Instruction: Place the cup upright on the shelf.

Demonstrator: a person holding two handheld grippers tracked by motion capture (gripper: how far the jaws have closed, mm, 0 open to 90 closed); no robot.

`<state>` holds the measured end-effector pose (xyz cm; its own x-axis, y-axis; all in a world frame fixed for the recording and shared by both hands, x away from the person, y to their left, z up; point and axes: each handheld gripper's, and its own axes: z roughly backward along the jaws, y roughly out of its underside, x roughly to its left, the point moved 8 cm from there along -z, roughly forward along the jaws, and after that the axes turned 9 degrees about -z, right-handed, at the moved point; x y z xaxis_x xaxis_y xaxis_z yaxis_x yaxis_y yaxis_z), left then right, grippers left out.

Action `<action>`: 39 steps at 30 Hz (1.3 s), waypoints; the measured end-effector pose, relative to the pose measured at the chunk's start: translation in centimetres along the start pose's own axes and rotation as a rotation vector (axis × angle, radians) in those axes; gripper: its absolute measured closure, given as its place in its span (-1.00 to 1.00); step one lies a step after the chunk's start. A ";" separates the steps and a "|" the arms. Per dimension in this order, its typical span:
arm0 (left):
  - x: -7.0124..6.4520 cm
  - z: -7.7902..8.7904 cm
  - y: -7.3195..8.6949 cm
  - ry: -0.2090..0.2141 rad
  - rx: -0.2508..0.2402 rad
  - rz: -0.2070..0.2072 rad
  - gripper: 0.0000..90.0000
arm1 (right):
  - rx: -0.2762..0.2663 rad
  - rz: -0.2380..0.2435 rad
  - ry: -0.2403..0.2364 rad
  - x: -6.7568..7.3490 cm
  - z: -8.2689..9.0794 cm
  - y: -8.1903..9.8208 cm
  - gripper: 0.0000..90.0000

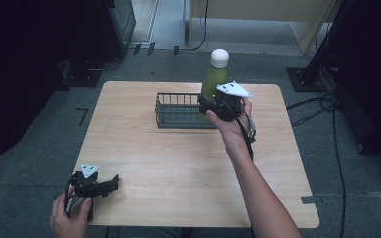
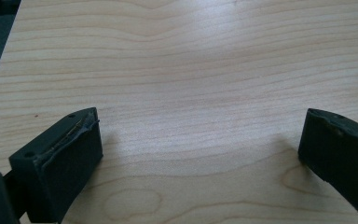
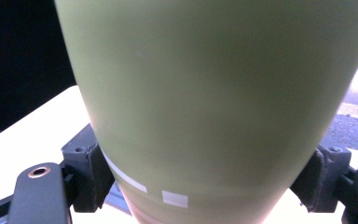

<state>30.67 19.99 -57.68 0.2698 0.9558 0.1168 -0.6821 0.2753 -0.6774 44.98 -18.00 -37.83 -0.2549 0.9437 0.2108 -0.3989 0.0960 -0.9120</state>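
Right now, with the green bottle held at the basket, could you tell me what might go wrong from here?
1. The right gripper clamps the green bottle low on its body, as the right gripper view shows, so the tall, white-capped top could tip.
2. The bottle sits at the right end of the wire basket; its base could catch the rim, or drag the light basket.
3. The left gripper rests open near the table's front-left corner, too far off to steady the basket.

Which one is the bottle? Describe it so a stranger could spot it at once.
Start at the wooden table and go to its far edge, where a black wire basket sits. At the basket's right end, the right gripper clamps the green bottle upright. Its rounded white cap and tall green body set it apart.
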 end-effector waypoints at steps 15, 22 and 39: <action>0.0 0.0 0.0 0.000 0.000 0.002 -1.00 | 0.002 -0.016 0.031 -0.9 -2.9 -1.2 -0.55; 0.0 0.0 0.0 0.001 0.001 0.000 -1.00 | 0.010 -0.031 0.044 -1.5 -4.3 -1.3 -0.54; 0.0 0.0 0.0 0.000 -0.001 0.002 -1.00 | 0.028 -0.012 0.065 -1.7 -7.6 -0.2 -0.55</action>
<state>30.67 19.97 -57.68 0.2683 0.9564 0.1153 -0.6820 0.2732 -0.6784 52.19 -17.23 -40.63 -0.1921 0.9613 0.1977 -0.4261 0.0998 -0.8992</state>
